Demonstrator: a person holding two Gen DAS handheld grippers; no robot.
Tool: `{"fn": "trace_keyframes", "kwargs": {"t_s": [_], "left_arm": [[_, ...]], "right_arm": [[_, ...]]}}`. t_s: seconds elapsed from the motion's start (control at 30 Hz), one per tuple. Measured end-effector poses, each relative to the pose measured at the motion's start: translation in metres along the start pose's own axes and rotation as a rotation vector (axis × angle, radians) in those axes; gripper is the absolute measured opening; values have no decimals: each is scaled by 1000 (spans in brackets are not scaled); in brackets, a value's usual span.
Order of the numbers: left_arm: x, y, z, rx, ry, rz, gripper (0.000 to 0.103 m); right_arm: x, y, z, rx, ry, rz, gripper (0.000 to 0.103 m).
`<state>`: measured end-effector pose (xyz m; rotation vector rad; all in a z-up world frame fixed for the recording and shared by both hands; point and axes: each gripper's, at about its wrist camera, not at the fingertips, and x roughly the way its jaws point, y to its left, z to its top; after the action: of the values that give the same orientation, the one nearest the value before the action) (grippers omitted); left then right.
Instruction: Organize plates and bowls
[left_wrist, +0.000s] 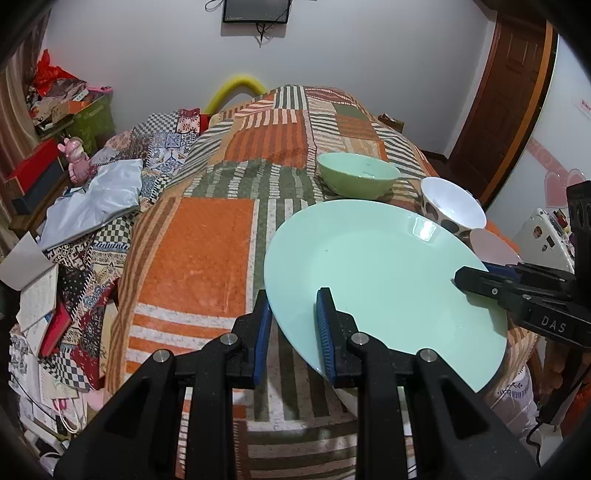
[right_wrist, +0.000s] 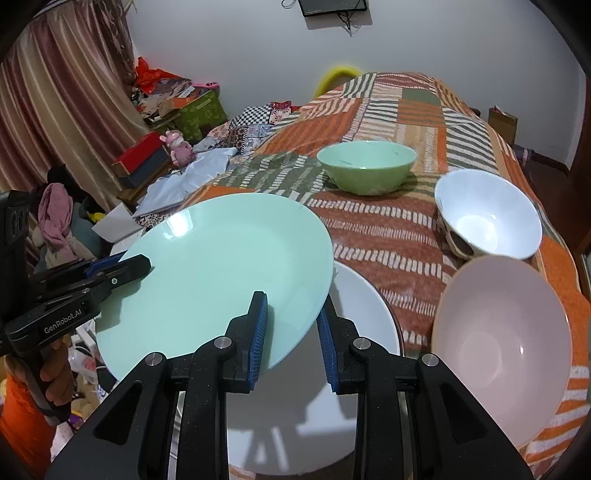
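Bare blanket (left_wrist: 192, 251) lies open leftward; green bowl (right_wrist: 365, 166), white bowl (right_wrist: 487, 221) and, seemingly nearest, pink bowl (right_wrist: 502, 343) crowd the right.

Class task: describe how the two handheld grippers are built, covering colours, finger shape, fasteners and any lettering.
Both the left gripper and right gripper are speckled black plastic with ribbed blue pads and round silver bolts. The left one reads "GenRobot.AI", the right one "DAS", both in white.

plate (left_wrist: 369, 258) – glossy, smooth | blanket (left_wrist: 199, 243) – woolly, matt cloth | curtain (right_wrist: 66, 92) – sheeny fabric
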<state>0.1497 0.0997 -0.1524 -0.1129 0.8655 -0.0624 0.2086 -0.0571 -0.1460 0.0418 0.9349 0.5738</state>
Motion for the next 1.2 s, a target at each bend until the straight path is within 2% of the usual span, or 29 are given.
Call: {"fn": "trace_keyframes", "kwargs": {"t_s": [0.57, 1.2], "left_arm": [[20, -16, -25, -1, 45, -32, 24], [43, -24, -38, 1, 101, -60, 24]], "right_arm": [[-1, -18, -33, 64, 25, -8, 25], [-1, -28, -52, 80, 49, -24, 24]]}}
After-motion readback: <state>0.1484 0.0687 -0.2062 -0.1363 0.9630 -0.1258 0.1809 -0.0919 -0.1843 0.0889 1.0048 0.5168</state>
